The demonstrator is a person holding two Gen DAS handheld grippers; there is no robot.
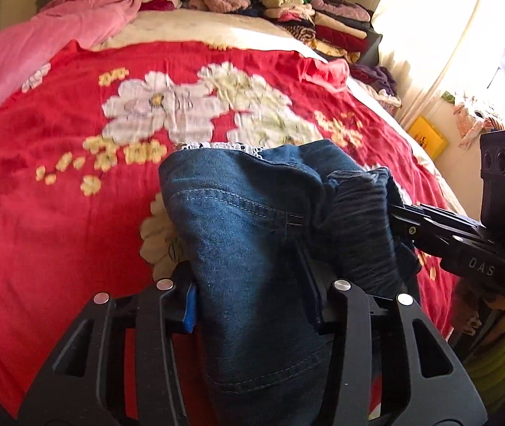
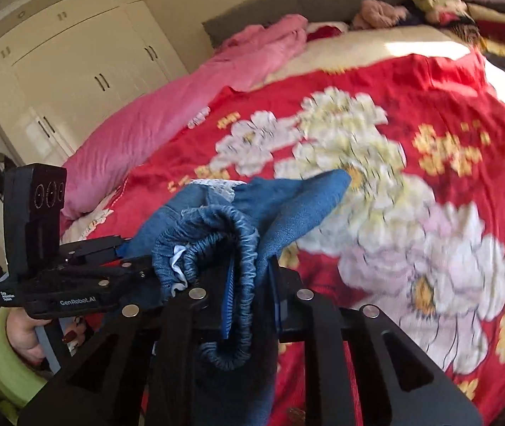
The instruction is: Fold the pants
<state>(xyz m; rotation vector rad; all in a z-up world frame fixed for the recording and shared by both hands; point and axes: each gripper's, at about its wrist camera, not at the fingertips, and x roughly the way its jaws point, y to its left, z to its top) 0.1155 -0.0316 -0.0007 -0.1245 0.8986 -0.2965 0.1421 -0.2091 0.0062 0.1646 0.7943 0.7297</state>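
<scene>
1. Left gripper (image 1: 252,301) clamped on the blue jeans (image 1: 252,213).
2. Right gripper (image 2: 250,298) clamped on their elastic waistband (image 2: 217,234).
3. Jeans bunched, held over the red floral bedspread (image 1: 57,230).

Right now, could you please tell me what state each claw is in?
Left claw: closed on the jeans.
Right claw: closed on the jeans' elastic waistband.

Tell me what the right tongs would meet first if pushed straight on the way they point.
The right tongs already clamp the jeans' elastic waistband, so denim comes first; beyond it, probably the red floral bedspread, though depth is unclear.
</scene>
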